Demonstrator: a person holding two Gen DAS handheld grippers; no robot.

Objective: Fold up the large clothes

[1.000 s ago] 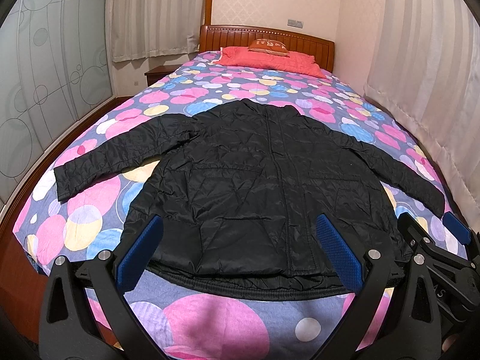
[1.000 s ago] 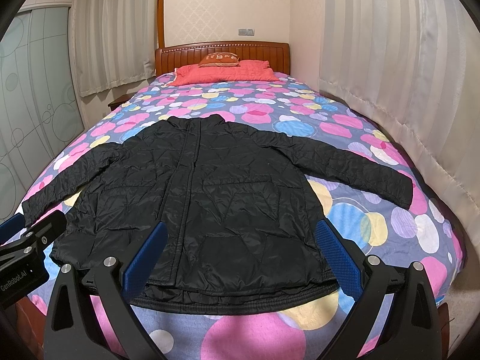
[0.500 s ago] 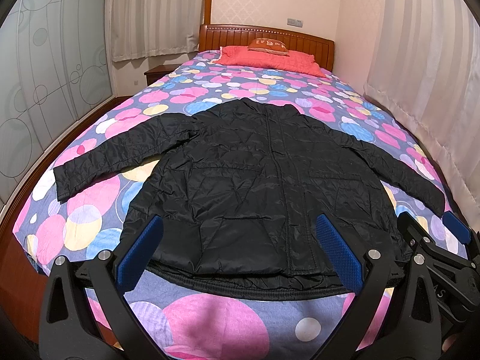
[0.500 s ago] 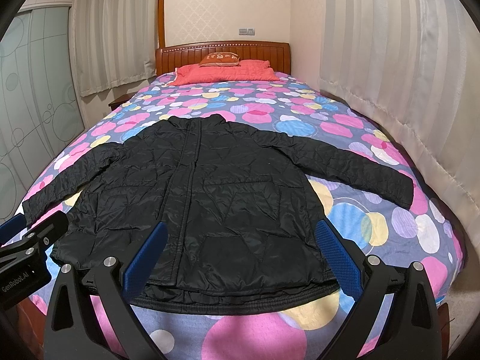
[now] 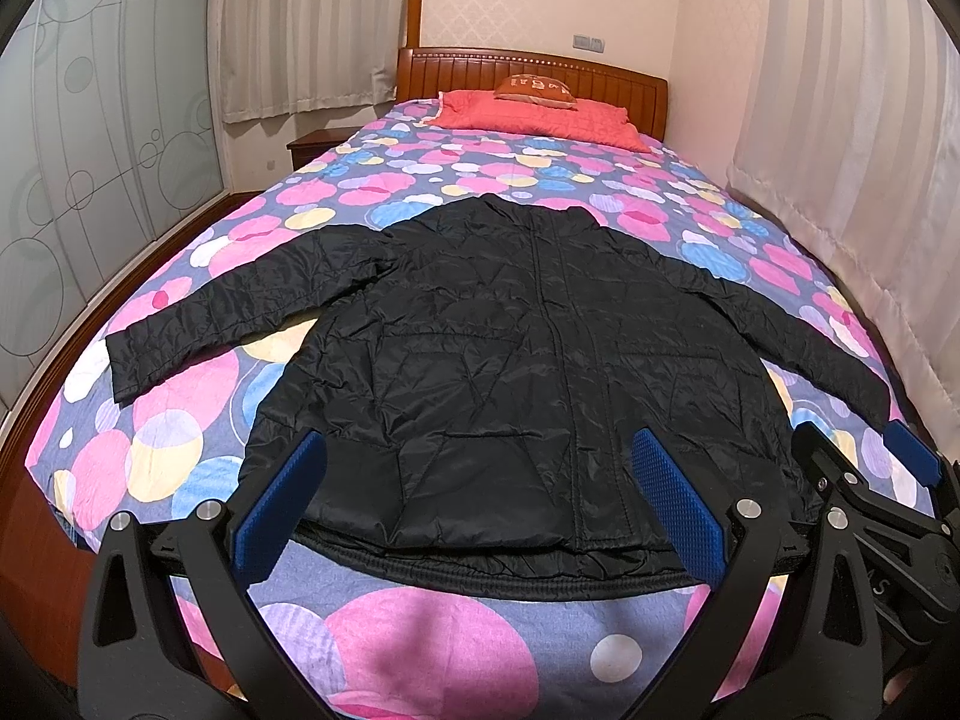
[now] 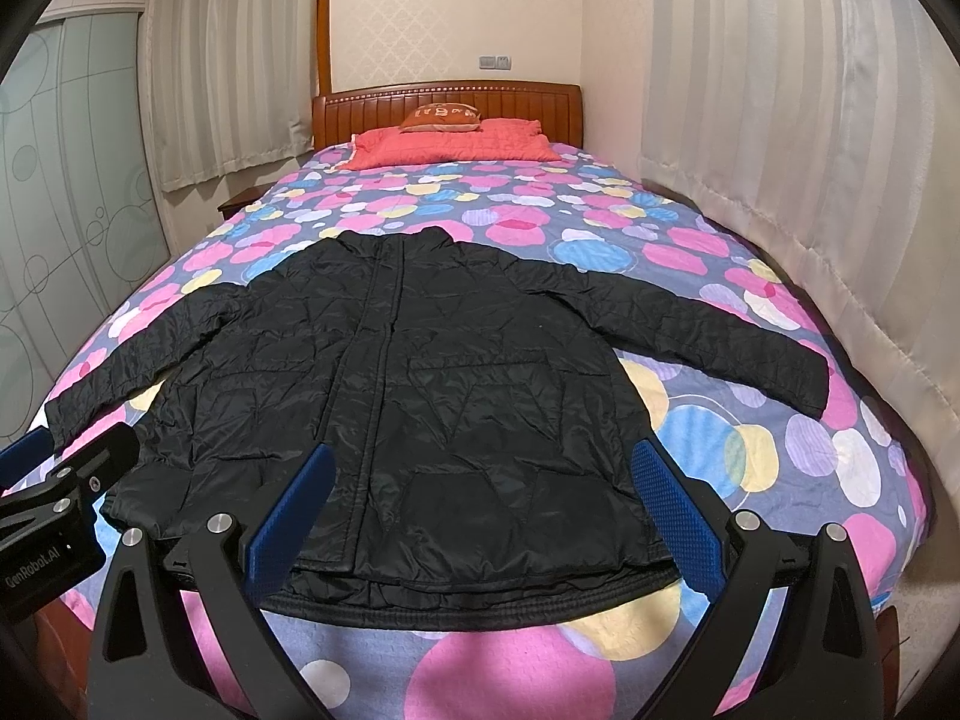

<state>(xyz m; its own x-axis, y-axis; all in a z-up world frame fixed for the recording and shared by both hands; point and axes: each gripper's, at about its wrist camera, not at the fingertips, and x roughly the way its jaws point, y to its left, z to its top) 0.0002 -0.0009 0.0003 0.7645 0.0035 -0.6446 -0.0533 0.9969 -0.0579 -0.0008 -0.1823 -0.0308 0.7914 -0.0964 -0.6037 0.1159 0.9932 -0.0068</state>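
Note:
A black quilted jacket (image 5: 516, 360) (image 6: 420, 396) lies flat and face up on the bed, collar toward the headboard, both sleeves spread out to the sides. Its hem runs along the near end of the bed. My left gripper (image 5: 477, 501) hovers open above the hem, nothing between its blue pads (image 5: 282, 498). My right gripper (image 6: 480, 510) is likewise open over the hem, a little to the right, and also shows at the left wrist view's right edge (image 5: 864, 480). The left gripper shows at the right wrist view's left edge (image 6: 66, 480).
The bed (image 5: 420, 648) has a cover with pink, blue and yellow circles. A red pillow (image 5: 540, 117) and a small cushion lie by the wooden headboard (image 6: 444, 102). Curtains (image 6: 780, 180) hang close along the right side. A nightstand (image 5: 315, 144) and glass wardrobe doors stand left.

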